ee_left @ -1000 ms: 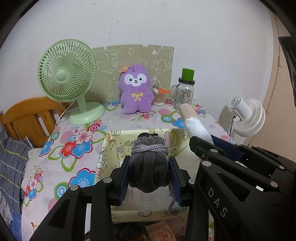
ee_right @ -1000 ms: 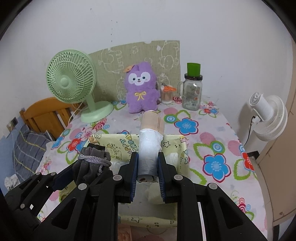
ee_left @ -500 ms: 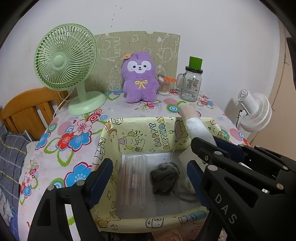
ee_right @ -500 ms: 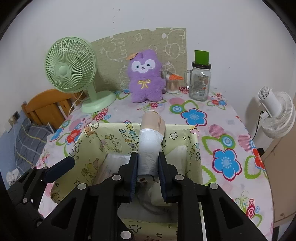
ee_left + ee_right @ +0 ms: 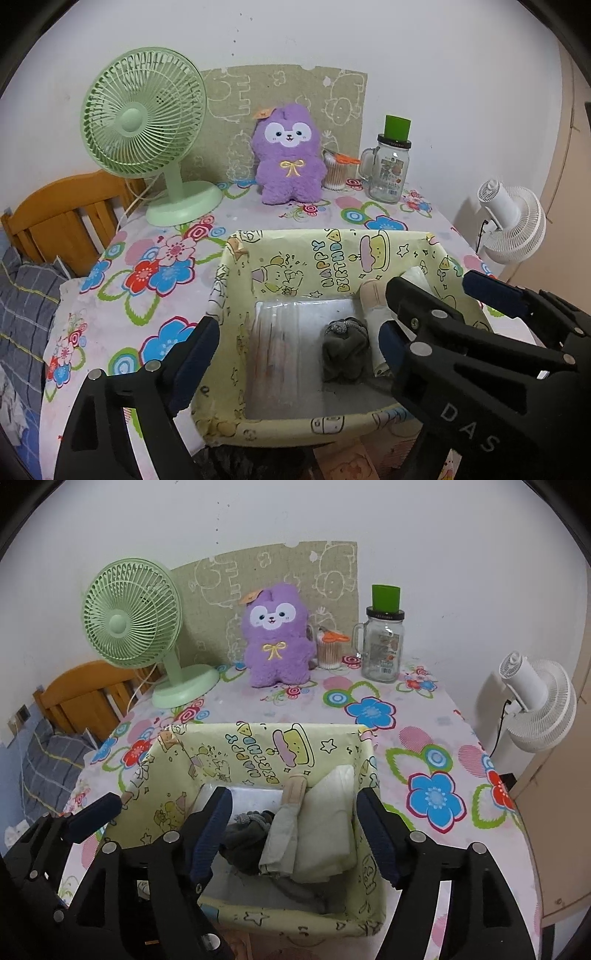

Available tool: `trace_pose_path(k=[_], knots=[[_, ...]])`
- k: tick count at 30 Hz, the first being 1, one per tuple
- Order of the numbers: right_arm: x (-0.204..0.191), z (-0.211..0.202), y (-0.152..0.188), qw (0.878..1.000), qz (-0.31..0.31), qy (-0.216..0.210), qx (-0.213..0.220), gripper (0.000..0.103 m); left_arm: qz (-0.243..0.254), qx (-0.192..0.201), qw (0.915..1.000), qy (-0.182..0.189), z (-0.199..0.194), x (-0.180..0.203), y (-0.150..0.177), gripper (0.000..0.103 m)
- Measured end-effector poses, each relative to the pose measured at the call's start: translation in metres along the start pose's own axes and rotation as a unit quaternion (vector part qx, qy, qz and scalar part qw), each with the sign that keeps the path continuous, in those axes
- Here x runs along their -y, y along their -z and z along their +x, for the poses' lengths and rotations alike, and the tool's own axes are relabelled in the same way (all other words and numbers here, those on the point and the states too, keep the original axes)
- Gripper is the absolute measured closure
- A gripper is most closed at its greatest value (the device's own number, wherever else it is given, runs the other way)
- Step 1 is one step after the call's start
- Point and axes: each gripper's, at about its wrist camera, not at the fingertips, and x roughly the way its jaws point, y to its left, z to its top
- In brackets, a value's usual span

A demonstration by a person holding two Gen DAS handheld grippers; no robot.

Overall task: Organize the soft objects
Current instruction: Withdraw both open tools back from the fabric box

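With both sets of jaws open and empty, we judge the grey sock and white sock stowed in the basket.

Pale yellow cartoon-print box, grey bundle, purple plush, mint-green fan, flower-patterned tablecloth

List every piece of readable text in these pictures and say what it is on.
"HAPPY BIRTHDAY": inside wall of the yellow cartoon-print fabric box.
"DAS": black right gripper, seen in the left wrist view.
Label on the clear glass mug jar with green lid: too small to read.
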Motion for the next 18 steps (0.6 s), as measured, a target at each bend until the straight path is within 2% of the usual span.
trace_pose_path(k=[9, 18], knots=[[0.001, -0.013, 0.012, 1.000, 0.005, 0.004, 0.004, 0.020, -0.002, 0.005, 1.0000, -0.008, -0.012, 0.000, 0.010, 0.009], [0.001, -0.030, 0.020, 1.000, 0.003, 0.008, 0.012, 0.019, -0.002, 0.011, 0.9999, -0.009, -0.025, 0.001, 0.021, 0.009]])
